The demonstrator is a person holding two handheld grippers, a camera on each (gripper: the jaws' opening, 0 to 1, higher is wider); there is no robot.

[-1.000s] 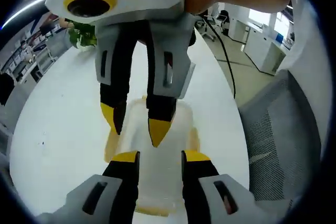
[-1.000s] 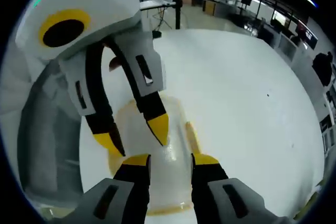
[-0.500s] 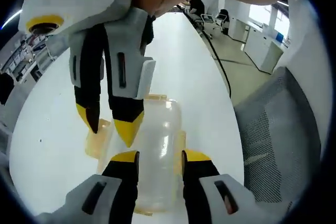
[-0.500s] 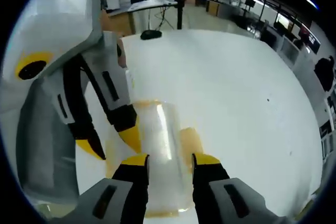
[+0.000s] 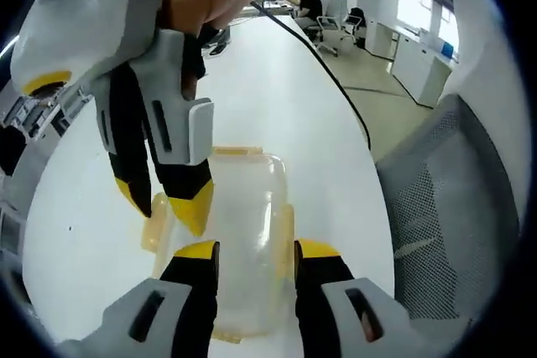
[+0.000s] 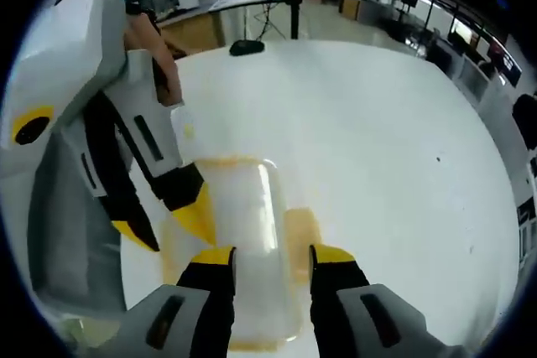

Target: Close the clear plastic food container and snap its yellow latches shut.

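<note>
No text, label, brand, number or sign could be read in either view. The container (image 5: 243, 232) bore no legible marking, and the far shelves at ten o'clock were too blurred.

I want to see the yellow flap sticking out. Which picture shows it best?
The right gripper view: the side latch lies flat and unblocked beside the container. In the left gripper view the latch looks thinner.
</note>
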